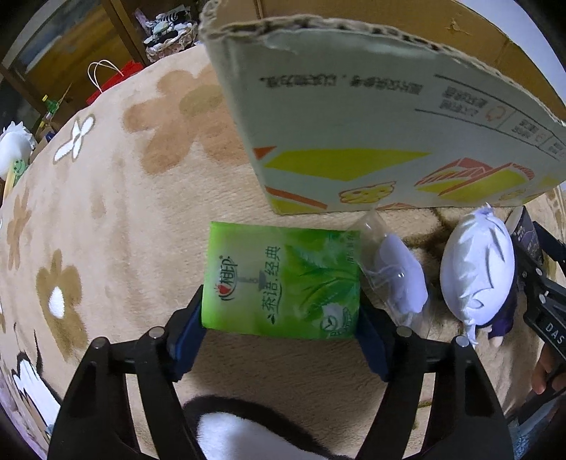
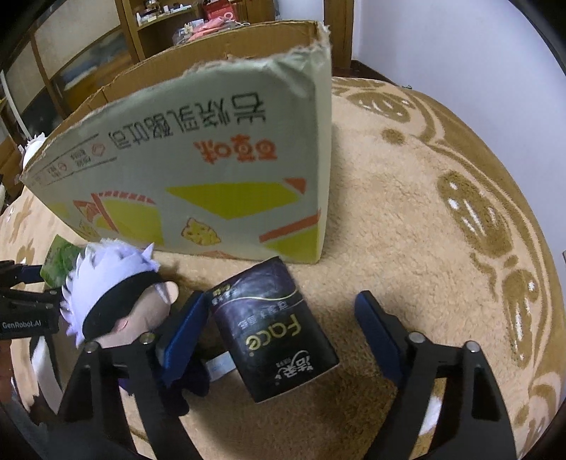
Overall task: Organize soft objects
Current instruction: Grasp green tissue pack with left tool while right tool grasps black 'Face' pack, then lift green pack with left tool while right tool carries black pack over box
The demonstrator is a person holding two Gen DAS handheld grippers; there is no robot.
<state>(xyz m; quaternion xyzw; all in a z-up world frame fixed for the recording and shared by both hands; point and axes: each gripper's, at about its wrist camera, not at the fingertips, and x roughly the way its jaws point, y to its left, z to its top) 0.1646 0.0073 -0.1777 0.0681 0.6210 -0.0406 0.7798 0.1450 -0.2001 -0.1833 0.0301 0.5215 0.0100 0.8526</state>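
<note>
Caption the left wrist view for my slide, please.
Left gripper clamps a green tissue pack on the carpet before a cardboard box.

A beige rug [image 1: 116, 212] with brown flowers is spreading under and around the gripper. Wooden shelves [image 2: 155, 24] are standing ahead of it to the left, and a pale wall [image 2: 442, 46] is rising ahead to the right.

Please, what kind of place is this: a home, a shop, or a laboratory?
Most likely a room in a home. A plush beige carpet with flower patterns covers the surface, wooden shelves with household clutter stand behind, and a torn cardboard box sits beside a plush doll.
</note>
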